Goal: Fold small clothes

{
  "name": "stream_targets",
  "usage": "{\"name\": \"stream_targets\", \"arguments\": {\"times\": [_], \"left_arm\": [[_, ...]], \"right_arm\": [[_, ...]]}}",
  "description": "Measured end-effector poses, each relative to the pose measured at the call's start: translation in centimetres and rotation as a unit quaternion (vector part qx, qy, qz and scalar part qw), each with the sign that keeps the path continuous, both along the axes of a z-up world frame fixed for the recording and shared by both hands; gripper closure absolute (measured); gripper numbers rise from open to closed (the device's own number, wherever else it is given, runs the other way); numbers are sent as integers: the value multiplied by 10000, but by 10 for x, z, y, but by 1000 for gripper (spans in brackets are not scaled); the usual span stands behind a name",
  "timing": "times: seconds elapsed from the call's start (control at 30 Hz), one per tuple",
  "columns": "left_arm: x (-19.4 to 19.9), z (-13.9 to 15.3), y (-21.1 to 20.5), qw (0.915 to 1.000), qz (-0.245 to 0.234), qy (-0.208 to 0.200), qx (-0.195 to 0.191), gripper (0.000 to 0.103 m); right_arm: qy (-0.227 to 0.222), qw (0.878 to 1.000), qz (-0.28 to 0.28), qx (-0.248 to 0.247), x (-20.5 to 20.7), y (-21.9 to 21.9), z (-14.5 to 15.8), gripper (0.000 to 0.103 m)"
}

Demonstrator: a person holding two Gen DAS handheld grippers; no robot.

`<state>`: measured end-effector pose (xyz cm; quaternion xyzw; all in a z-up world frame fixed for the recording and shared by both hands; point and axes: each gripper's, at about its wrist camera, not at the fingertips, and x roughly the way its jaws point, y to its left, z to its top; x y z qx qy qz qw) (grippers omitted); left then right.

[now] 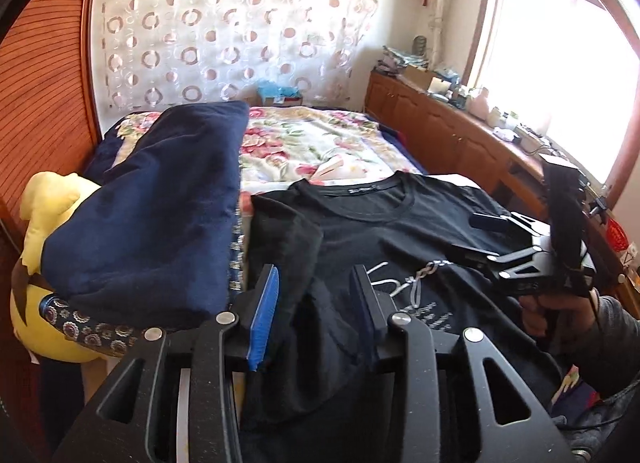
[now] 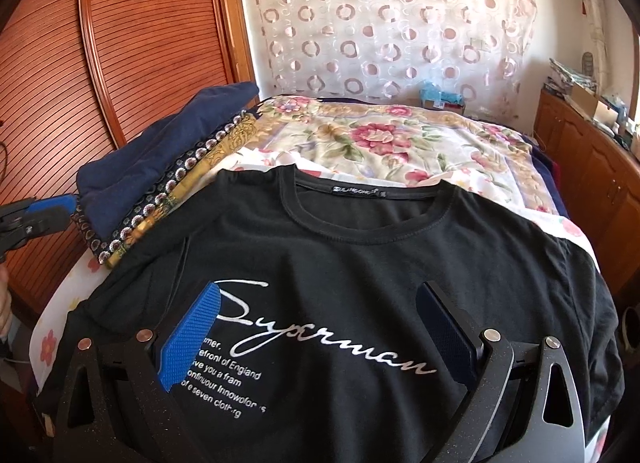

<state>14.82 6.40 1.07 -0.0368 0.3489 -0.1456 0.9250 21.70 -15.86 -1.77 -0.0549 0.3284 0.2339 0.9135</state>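
Floral bedding covers the bed where we work, with a louvred wooden wardrobe close on the left and a circle-patterned curtain behind the headboard end. We see a black T-shirt lying front up at the near end of the bed, neckline toward the curtain, its right sleeve reaching the mattress edge. Beyond the collar the floral cover stretches open and bare, giving us free room that way. On the left the shirt's sleeve sits just beside a folded navy blanket with a patterned border, and a yellow plush toy is wedged between that pile and the wardrobe. A wooden cabinet runs along the right wall under the window.

Our left gripper has its jaws spread with a raised fold of the left sleeve between them, not clamped. Our right gripper hovers over the chest print, jaws spread wide and holding nothing.

White script on the chest reads "Superman"; smaller lines beneath show "of England", "you a fram" and "seven", the rest cut off. The neck label is too small to read
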Motion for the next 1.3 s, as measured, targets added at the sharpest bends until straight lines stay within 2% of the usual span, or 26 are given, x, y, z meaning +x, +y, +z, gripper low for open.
{"name": "stream_targets", "arguments": {"times": [0.1, 0.17, 0.23, 0.4, 0.73, 0.8, 0.9, 1.07, 1.3], "left_arm": [[5, -4, 7, 9997, 163, -1, 188, 64], [7, -7, 10, 9994, 240, -5, 260, 54], [12, -10, 13, 9992, 261, 32, 289, 54], [30, -14, 8, 9980, 179, 121, 590, 54], [69, -26, -23, 9964, -168, 400, 725, 54], [78, -29, -31, 9959, -296, 477, 709, 61], [94, -37, -43, 9935, -363, 644, 869, 65], [123, -54, -50, 9886, -213, 969, 1132, 65], [139, -73, -53, 9811, -34, 1238, 1485, 65]], "right_arm": [[98, 9998, 190, 47, 4, 2, -1, 12], [166, 9993, 344, 60, 5, 9, -3, 19], [200, 9986, 493, 18, 7, 16, -5, 22], [236, 9980, 589, -80, 14, 21, -12, 22], [306, 9991, 227, -192, 15, -8, -17, 22], [328, 9991, 150, -208, 16, -13, -17, 22], [390, 9990, 59, -221, 18, -21, -21, 22], [536, 9984, -7, -198, 20, -26, -27, 22], [701, 9975, -6, -65, 25, -28, -25, 22]]}}
